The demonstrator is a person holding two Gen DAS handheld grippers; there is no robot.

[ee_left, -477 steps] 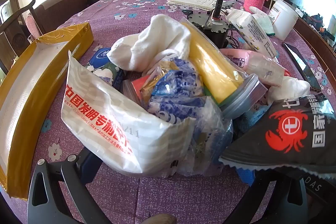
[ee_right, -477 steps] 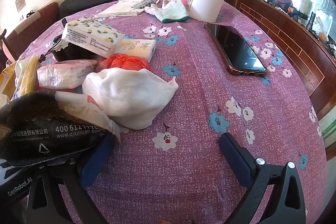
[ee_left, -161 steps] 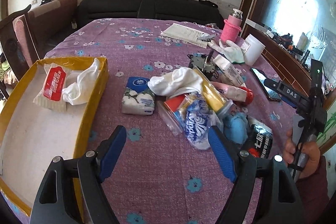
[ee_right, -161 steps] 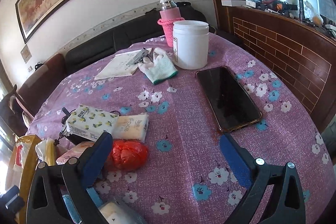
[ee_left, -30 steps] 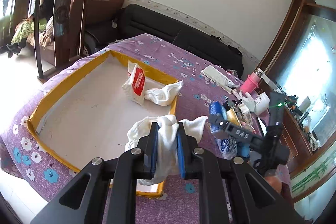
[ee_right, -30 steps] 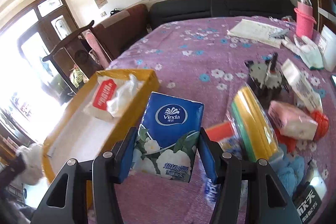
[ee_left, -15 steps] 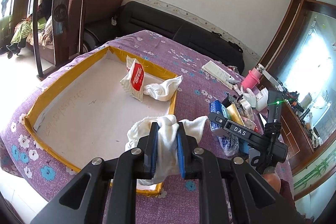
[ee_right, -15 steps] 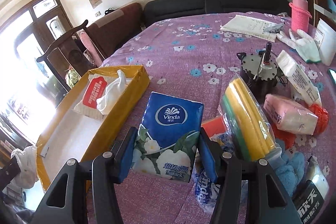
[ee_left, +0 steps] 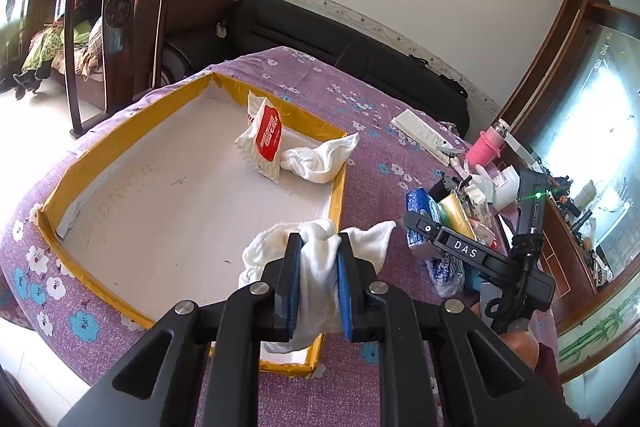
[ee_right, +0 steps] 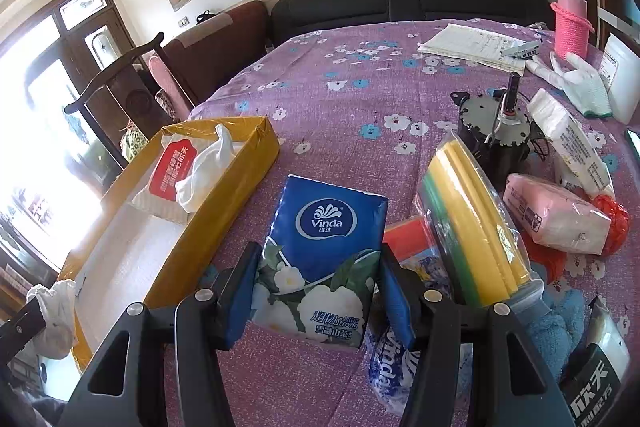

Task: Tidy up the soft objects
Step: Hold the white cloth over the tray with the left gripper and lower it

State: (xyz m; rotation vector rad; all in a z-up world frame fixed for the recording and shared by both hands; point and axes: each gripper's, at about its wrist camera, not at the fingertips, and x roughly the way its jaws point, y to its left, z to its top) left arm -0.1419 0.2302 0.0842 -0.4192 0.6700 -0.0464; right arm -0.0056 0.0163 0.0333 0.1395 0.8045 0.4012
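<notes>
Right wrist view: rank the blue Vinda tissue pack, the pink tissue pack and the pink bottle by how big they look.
1. Blue Vinda tissue pack, clearly largest, though it is nearest the camera, so its true size is unsure.
2. Pink tissue pack.
3. Pink bottle, smallest, but farthest away.

White cloth (ee_left: 320, 267): soft, matt, crumpled terry-like fabric. Left tool (ee_left: 318, 281): matt black plastic, blue rubbery pads, shiny metal screws. Tissue pack (ee_right: 324, 251) in right tool (ee_right: 320, 291): glossy blue plastic film, printed. Box (ee_left: 336, 195): cardboard, glossy yellow tape on the rim, matt white inside. Worktop (ee_right: 340, 99): purple woven cloth cover, floral print, slightly rough. Sponge pack (ee_right: 472, 223): clear shiny plastic wrap. Motor (ee_right: 496, 123): dull grey metal. Pink tissue pack (ee_right: 556, 215): crinkly clear film. Chair (ee_left: 116, 7): dark polished wood.
</notes>
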